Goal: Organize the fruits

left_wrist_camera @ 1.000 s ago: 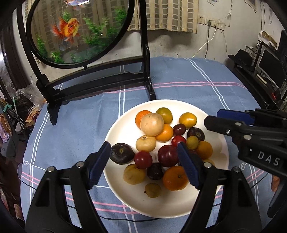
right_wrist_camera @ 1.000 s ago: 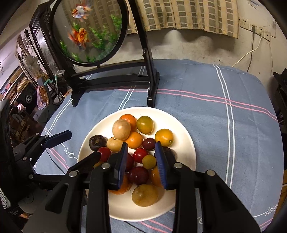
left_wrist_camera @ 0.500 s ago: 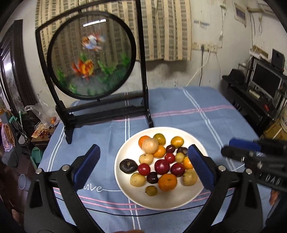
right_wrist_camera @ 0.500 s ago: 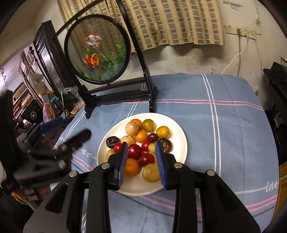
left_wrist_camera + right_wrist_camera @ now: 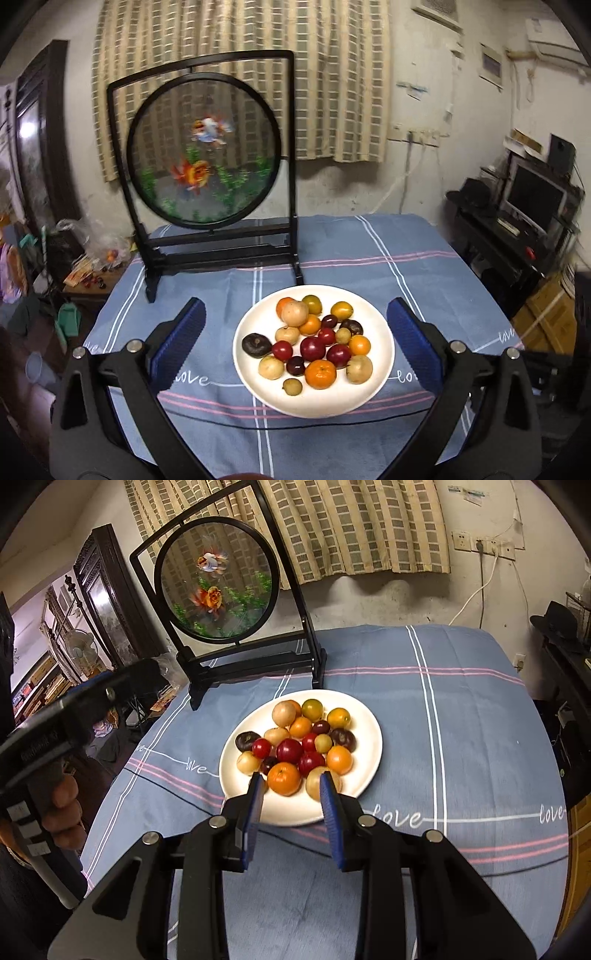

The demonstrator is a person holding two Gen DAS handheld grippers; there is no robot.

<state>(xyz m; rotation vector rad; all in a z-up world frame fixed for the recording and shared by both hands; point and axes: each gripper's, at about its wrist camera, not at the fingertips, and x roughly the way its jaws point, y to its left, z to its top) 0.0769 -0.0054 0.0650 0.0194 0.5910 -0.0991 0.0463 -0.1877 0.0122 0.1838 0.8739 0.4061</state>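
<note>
While both tools hang above the near table edge, the only legible writing is "love", stitched in white on the blue tablecloth (image 5: pixel 332 258). One word sits under the L gripper's (image 5: pixel 296 308) left finger, another under its right finger. In the R view one lies just right of the R gripper (image 5: pixel 291 777). The lettering on the L tool's side, seen from the R view, is too blurred to read.

L gripper: released, jaws spread very wide, nothing btwn the pads, nothing touched. Its jaws opened further vs a sec ago and now frame the whole plate (image 5: pixel 332 406) from above. A hand (image 5: pixel 62 805) grips its handle at the far left of the R view.

R gripper: jaws nearly together w/ a narrow gap, empty, same gap as a sec ago. Its tips overlap the plate's near rim in the view, but contact can't be told.

Fruits (image 5: pixel 314 347) sit piled on the white plate just ahead of both tools: orange, red, dark purple and tan ones, same layout as before.

Both tools have drawn back and up since a sec ago, so the plate looks smaller and farther. The R tool, w/ its "DAS" marking, is gone from the L view.

Beyond the plate stands a black-framed round goldfish screen (image 5: pixel 201 155), then a checked curtain (image 5: pixel 240 74).
</note>
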